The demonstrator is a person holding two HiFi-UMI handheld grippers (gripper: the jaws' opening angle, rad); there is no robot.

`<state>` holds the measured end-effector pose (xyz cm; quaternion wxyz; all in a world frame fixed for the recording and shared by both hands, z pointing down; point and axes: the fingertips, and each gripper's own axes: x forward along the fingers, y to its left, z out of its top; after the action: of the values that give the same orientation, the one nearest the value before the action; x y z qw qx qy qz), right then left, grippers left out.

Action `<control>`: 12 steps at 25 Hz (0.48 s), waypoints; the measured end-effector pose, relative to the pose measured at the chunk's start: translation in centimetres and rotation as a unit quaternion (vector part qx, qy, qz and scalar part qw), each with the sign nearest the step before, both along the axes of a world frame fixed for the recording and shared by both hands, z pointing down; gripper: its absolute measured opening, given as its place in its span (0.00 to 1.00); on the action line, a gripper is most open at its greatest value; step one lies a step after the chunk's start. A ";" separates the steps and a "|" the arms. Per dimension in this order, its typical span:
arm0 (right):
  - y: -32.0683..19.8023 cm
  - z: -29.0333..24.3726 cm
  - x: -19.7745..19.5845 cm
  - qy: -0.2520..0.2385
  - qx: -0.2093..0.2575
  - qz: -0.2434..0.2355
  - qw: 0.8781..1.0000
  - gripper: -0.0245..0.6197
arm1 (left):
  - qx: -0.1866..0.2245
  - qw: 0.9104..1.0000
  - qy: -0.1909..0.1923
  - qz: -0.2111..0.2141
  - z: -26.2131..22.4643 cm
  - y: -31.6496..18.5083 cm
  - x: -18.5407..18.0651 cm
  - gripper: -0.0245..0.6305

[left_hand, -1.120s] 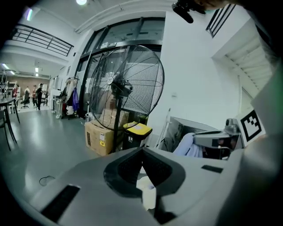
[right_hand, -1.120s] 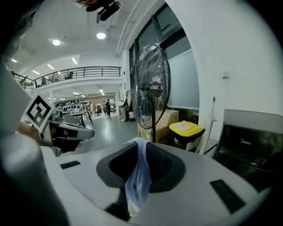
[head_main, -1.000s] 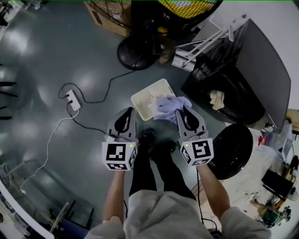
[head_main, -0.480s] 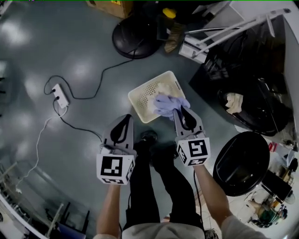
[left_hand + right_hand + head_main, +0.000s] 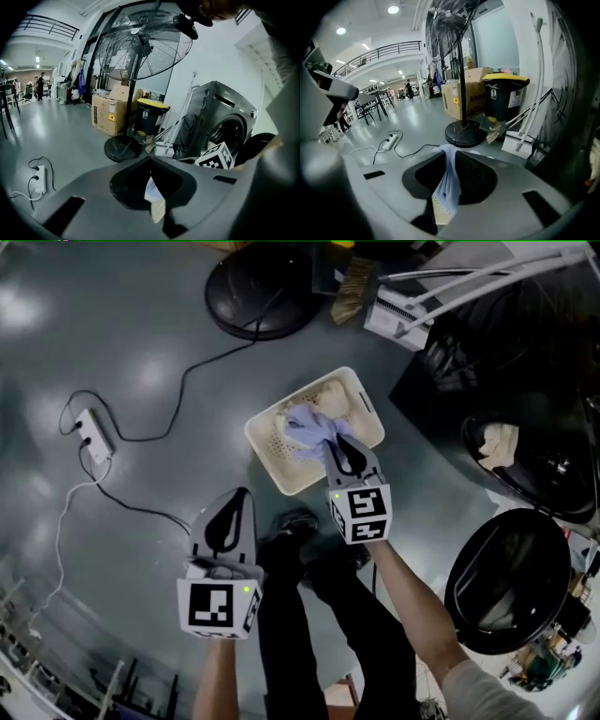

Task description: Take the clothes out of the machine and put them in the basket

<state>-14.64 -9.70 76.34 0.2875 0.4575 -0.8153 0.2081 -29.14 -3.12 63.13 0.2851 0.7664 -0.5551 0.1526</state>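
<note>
Cloth held over the basket, beside the open washer.

One dark washer (image 5: 539,352) along the right edge, its round door (image 5: 511,582) swung wide, with one pale rag (image 5: 497,439) lying in the drum. One black fan base (image 5: 258,282) at the top, beyond the basket. One cream basket (image 5: 264,460) on the grey floor (image 5: 150,343), near the washer's corner, holding one cream piece (image 5: 330,395). One lilac cloth (image 5: 309,426) bunched above the basket's middle, pinched at its near end by the closed right gripper (image 5: 339,443). Left gripper (image 5: 235,495) closed on nothing, low and left, apart from the basket's near rim. One power strip (image 5: 91,432) with cables well off to the left. Wide bare floor on the left, and a tighter gap between the right arm and the door.
</note>
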 end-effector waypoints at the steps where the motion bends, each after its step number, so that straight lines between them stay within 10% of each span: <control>1: -0.3 1.3 -0.3 0.002 -0.002 0.000 1.000 0.17 | 0.000 1.000 -0.001 0.002 0.7 0.0 0.0 0.07; 10: -0.6 14.9 1.7 0.069 -0.114 0.034 0.990 0.20 | -0.005 1.000 -0.012 0.024 3.6 -0.8 0.4 0.07; 12: -0.4 16.5 3.2 0.075 -0.133 0.050 0.987 0.42 | -0.007 0.999 -0.014 0.029 3.8 -0.9 0.6 0.07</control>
<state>-11.42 -10.11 92.86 0.3956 0.4693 -0.7327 0.2940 -28.59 -4.03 66.93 0.2780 0.7780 -0.5353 0.1757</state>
